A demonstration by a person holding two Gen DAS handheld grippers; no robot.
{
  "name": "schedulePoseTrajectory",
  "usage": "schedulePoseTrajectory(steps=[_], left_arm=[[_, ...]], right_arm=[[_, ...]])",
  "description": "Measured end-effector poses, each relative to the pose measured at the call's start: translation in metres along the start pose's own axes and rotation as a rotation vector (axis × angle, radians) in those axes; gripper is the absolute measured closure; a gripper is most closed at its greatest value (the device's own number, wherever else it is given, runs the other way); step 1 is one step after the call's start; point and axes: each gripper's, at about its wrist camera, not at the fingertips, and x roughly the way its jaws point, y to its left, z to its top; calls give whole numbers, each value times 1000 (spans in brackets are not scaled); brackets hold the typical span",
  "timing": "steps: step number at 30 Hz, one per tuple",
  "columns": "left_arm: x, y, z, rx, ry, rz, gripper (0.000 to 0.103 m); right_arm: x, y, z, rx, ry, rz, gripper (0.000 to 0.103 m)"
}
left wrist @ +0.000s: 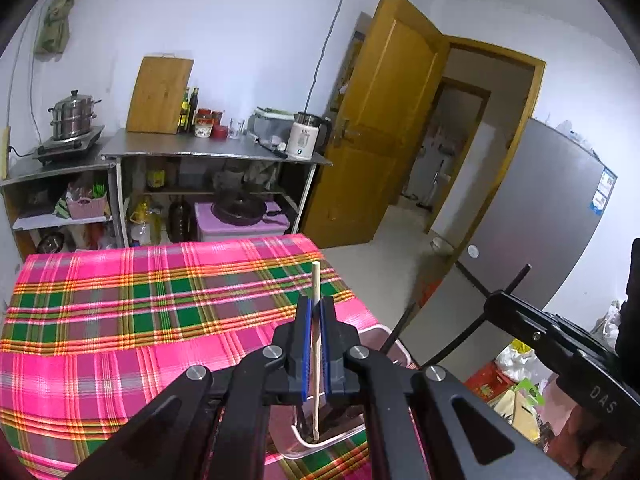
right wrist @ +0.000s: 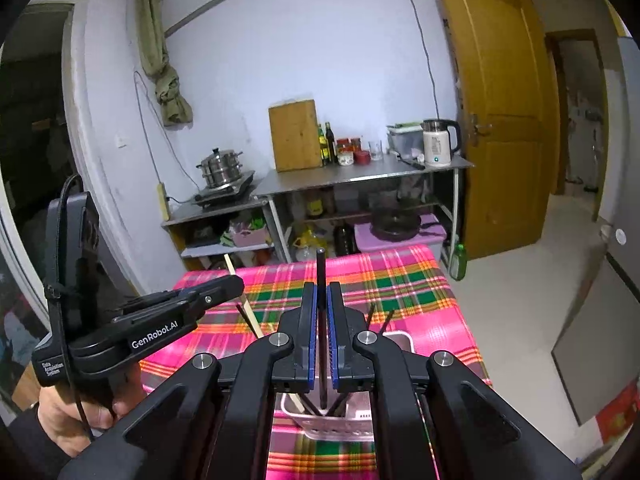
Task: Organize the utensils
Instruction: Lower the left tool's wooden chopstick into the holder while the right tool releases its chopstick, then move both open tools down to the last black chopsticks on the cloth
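While both grippers hang over the plaid table (right wrist: 400,276), each is clamped on one chopstick. The left gripper (left wrist: 315,306) pinches a pale wooden chopstick (left wrist: 316,280), near upright, its top above the blue pads (left wrist: 306,344) and its lower end over a clear tray (left wrist: 320,446) on the cloth. The right gripper (right wrist: 321,292) pinches a black chopstick (right wrist: 321,268), also upright, its lower end down inside a pink slotted holder (right wrist: 360,424) that stands on the table.

Count: two grippers, two held chopsticks (one wooden, one black). In the right wrist view about four more dark sticks lean in the holder, two tips showing left of the jaws and two right; the exact number is unclear, since the gripper body covers the holder's middle. A pale stick also seems to lean in it at the left.

Hidden or cut off: holder base and most of its rim lie behind the linkages. The tray is seen only in part; whether anything lies in it I cannot tell. In the left wrist view the right gripper enters cut off at the right edge. A hand (right wrist: 76,412) grips the left gripper's handle, partly out of frame.

Background: one cutting board (right wrist: 296,136), one kettle (right wrist: 438,142), one steel steamer (right wrist: 220,168).
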Motion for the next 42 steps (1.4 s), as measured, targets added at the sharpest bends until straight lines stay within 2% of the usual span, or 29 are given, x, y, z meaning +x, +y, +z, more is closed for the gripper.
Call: schedulePoseTrajectory(steps=[8,13,15,19,30,42], left_arm=[[21,6,-25,32,48,12,99],[20,9,-33,40,58,21,99],[17,9,-35,39,55,24,98],[5,9,-34,41,37,25,96],[-38,5,-46,58,-4,39,95],[-76,17,-84,23,-10,49,95]], right_arm=[[35,-11,-32,31,99,14,98],[46,-20,-47,70,142,0,98],[44,-20,-47,68,138,-11,98],[30,-20,-43,58,106,-25,87],[-9,-11,-44,30,58,-46,86],[-38,19,-68,-23,48,-19,86]])
